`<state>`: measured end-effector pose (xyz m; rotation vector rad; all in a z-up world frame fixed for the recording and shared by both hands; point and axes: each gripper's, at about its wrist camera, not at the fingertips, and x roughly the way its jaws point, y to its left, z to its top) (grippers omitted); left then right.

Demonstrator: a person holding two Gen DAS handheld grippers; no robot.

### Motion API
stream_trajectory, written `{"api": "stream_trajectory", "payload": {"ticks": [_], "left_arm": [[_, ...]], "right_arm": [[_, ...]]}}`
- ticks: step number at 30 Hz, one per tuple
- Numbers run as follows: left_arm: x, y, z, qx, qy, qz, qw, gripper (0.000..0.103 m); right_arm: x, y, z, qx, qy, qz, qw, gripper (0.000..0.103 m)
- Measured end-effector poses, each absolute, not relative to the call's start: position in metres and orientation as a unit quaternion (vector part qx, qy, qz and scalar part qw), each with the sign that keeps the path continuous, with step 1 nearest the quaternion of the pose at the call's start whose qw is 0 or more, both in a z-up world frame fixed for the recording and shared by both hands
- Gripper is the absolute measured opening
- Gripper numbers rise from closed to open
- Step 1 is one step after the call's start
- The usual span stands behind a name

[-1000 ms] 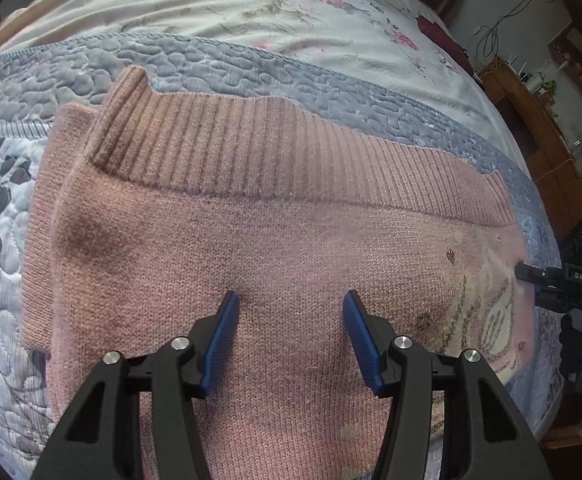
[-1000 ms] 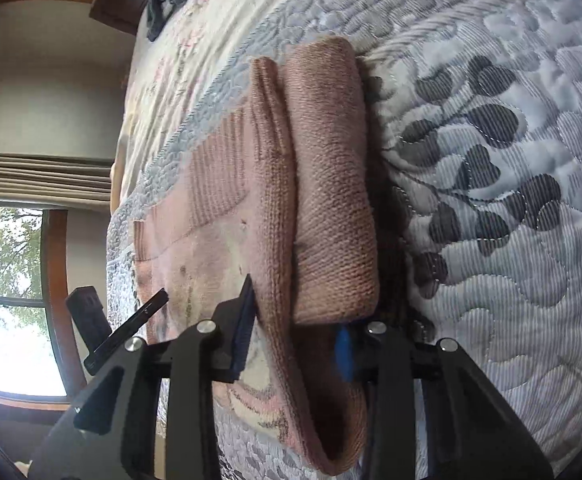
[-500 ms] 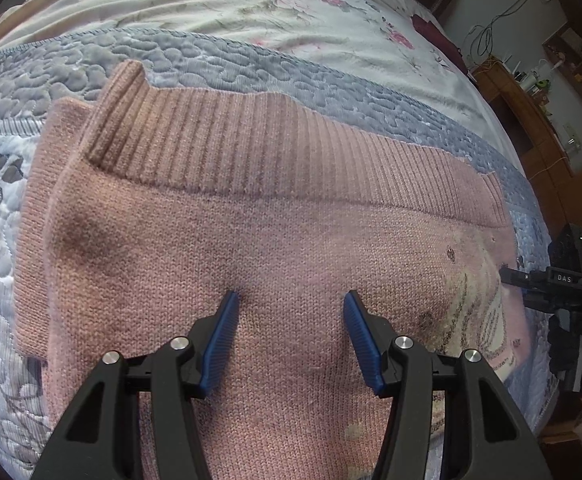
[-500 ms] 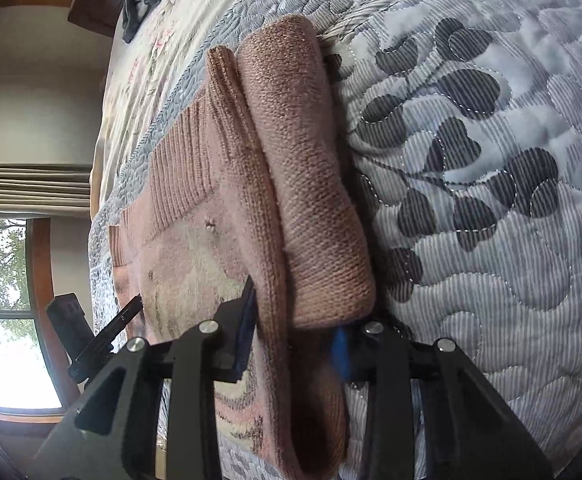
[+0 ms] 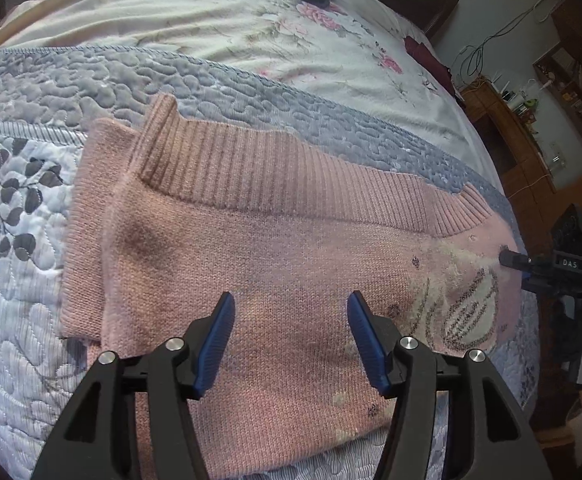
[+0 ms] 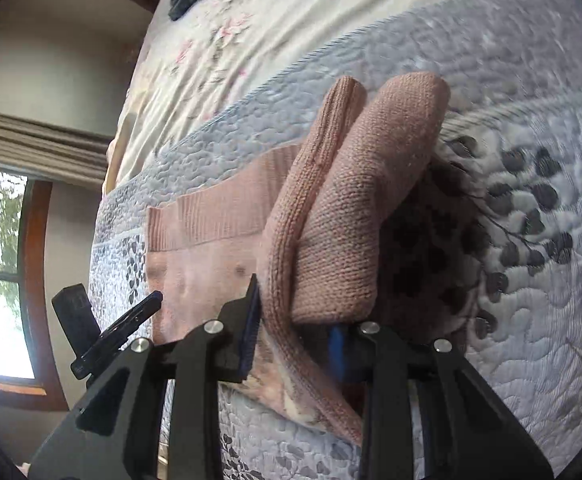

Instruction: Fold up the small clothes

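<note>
Sweater side raised further — fold in progress

Left gripper (image 5: 290, 334) is held wide open and empty above the pink sweater (image 5: 275, 256) on the quilt (image 5: 19, 360); right gripper (image 6: 295, 330), clamped on the doubled knit edge, has been lifted higher — flap likely carried across next.

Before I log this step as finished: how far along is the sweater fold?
Partly done. Done: the pink sweater lies on the quilt with one sleeve already folded in. In hand: the right gripper pinches a lifted edge fold, mid-carry. The left gripper hovers open. Left: laying that fold down and halving the body.
</note>
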<state>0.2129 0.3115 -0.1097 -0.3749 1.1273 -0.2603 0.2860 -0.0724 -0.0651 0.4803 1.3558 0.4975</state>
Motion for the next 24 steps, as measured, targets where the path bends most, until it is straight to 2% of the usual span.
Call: {"api": "stream_trajectory", "payload": {"ticks": [8, 16, 18, 21, 24], "left_arm": [[0.206, 0.344, -0.105, -0.217, 0.52, -0.111, 0.819, 0.06], [0.202, 0.36, -0.104, -0.266, 0.506, -0.117, 0.812, 0.06], [0.204, 0.36, -0.105, -0.279, 0.505, -0.122, 0.808, 0.06], [0.208, 0.358, -0.106, -0.293, 0.505, -0.126, 0.802, 0.06], [0.213, 0.355, -0.11, -0.311, 0.51, -0.129, 0.792, 0.061]], "right_arm": [[0.283, 0.056, -0.041, 0.104, 0.627, 0.297, 0.713, 0.028], [0.269, 0.124, -0.073, 0.032, 0.648, 0.309, 0.695, 0.028], [0.268, 0.132, -0.084, 0.024, 0.653, 0.306, 0.692, 0.03], [0.269, 0.14, -0.101, 0.04, 0.671, 0.308, 0.673, 0.038], [0.272, 0.141, -0.109, 0.059, 0.68, 0.311, 0.661, 0.039]]}}
